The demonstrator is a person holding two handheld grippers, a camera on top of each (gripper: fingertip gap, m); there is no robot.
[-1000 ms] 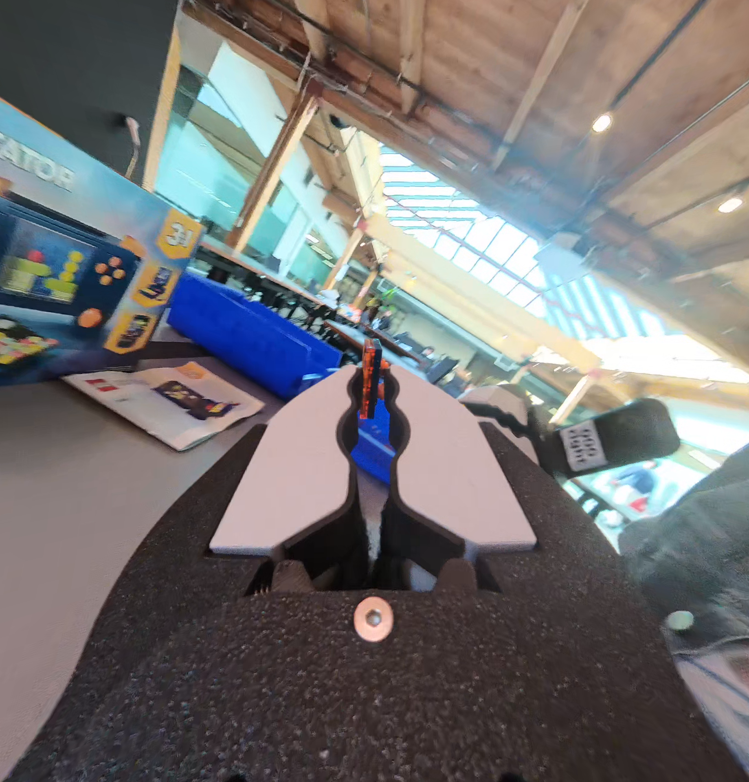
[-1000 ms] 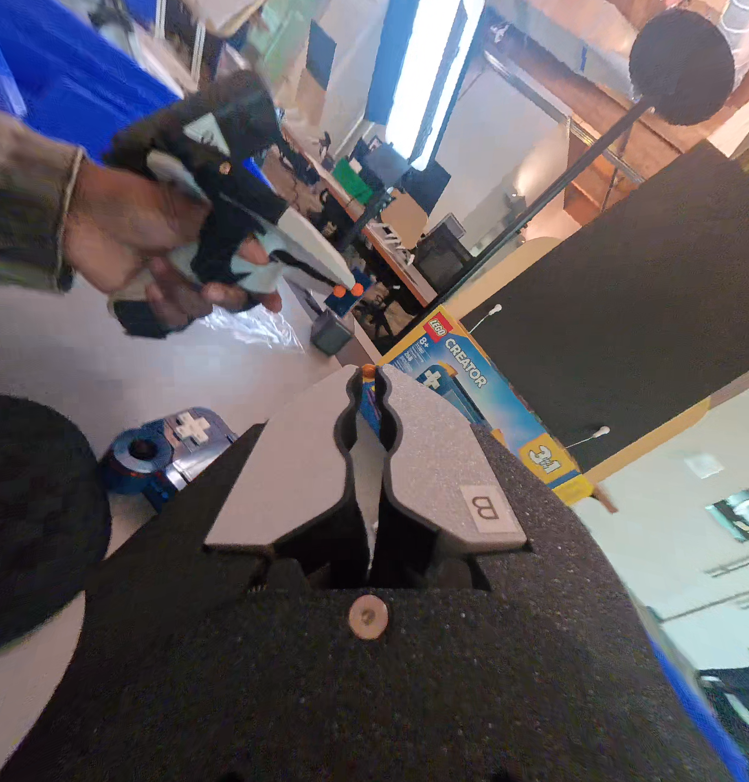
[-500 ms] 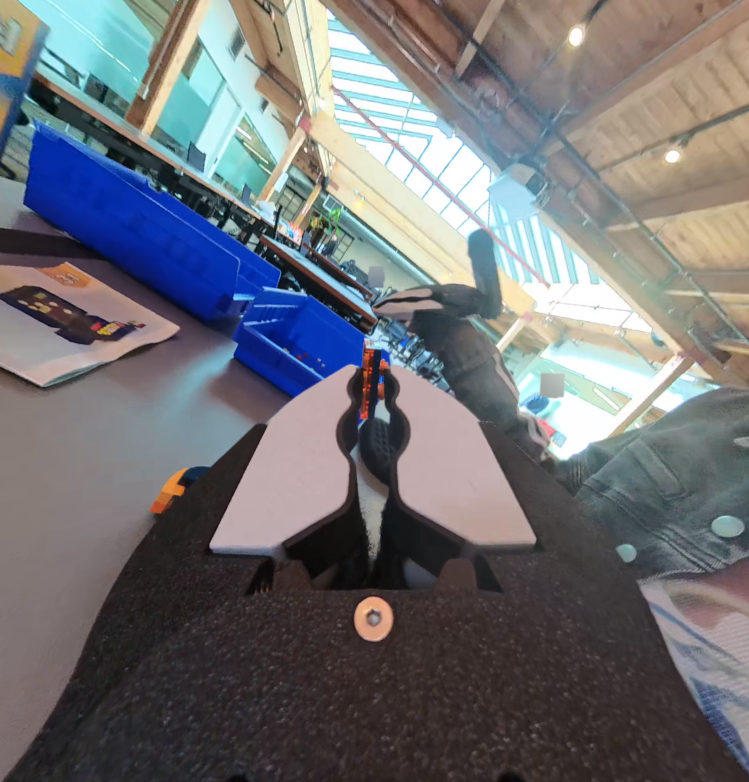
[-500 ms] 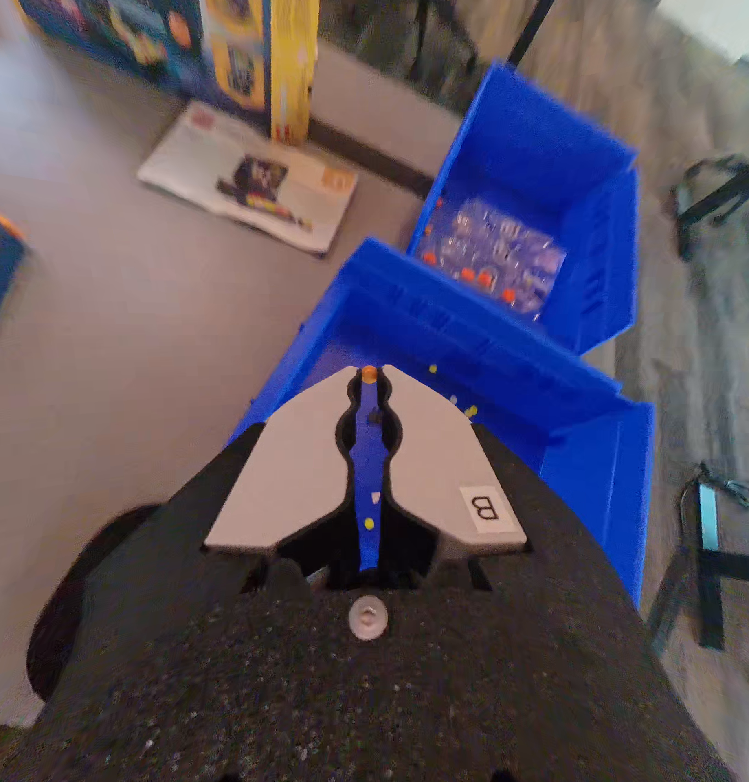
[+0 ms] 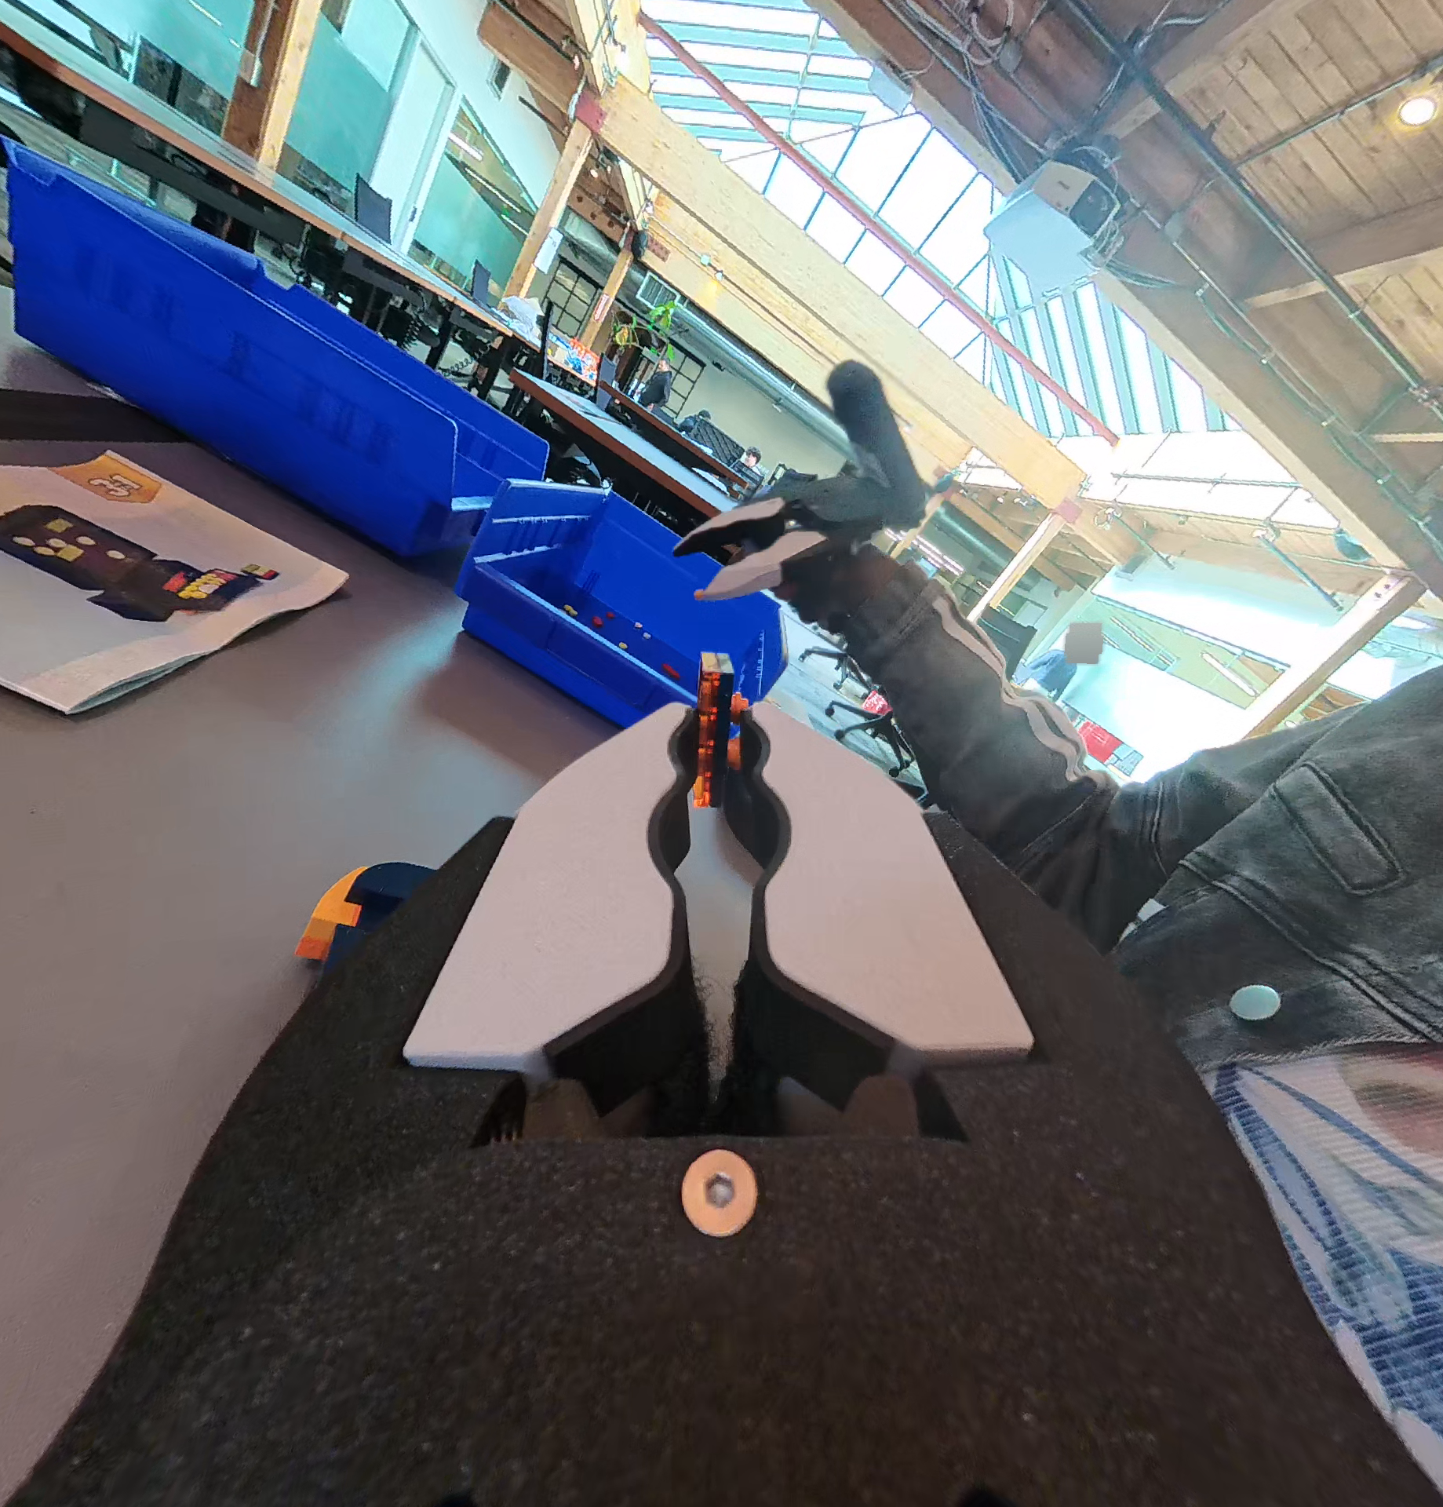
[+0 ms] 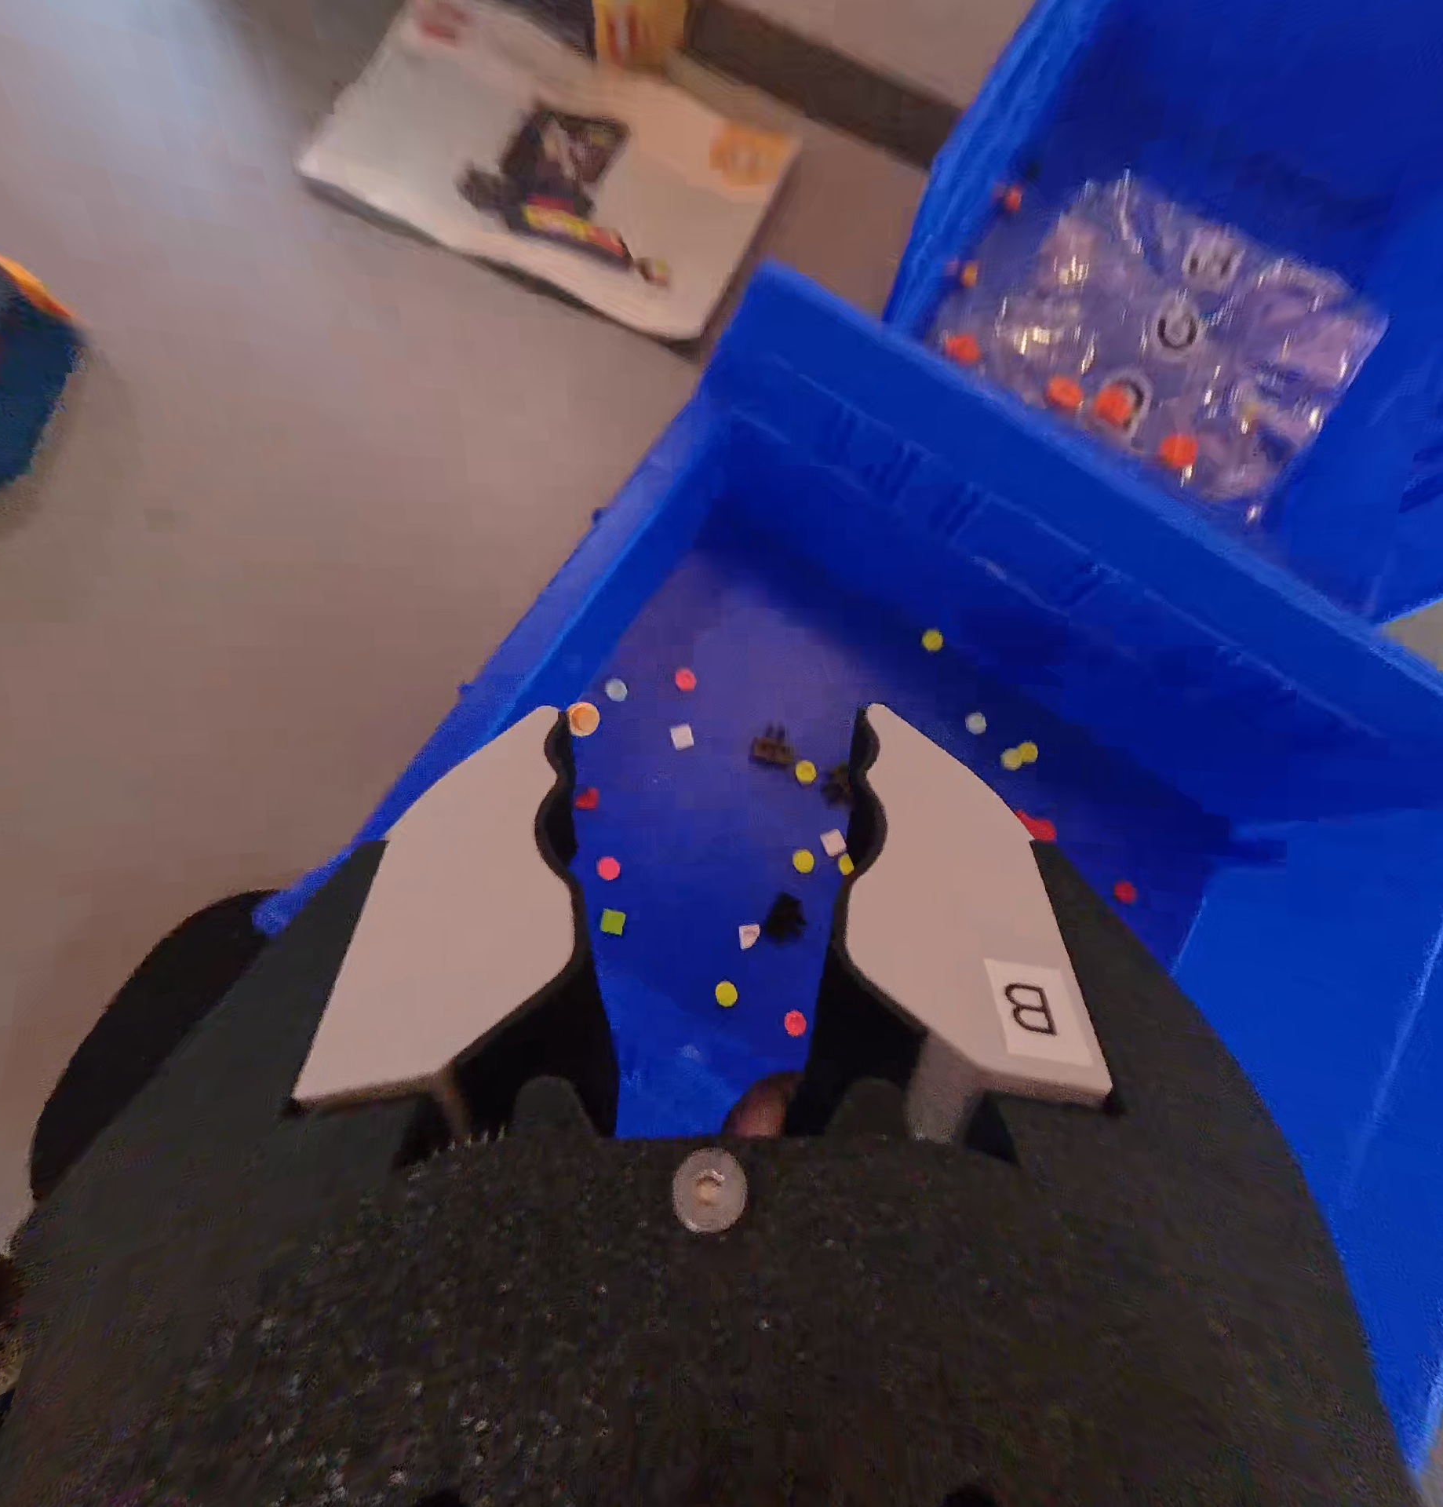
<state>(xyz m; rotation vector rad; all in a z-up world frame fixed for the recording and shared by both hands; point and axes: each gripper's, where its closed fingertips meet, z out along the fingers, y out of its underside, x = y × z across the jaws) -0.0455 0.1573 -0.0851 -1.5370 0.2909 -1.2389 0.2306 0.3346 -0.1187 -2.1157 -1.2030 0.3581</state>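
My left gripper is shut on a thin orange and dark-blue brick piece, held upright above the grey table. My right gripper is open, pointing down over a small blue bin with several tiny coloured studs on its floor. A small orange round stud sits at the tip of its left finger; I cannot tell if it is touching. In the left wrist view the right gripper hovers open above that bin.
A larger blue bin with clear plastic bags and orange pieces stands behind the small one. An instruction booklet lies on the table. A partly built blue and orange model sits beside my left gripper. A person's dark sleeve is on the right.
My right gripper swung from facing the box to pointing down over the small blue bin and opened; the orange stud it pinched is now at its left fingertip. My left gripper turned right, still shut.
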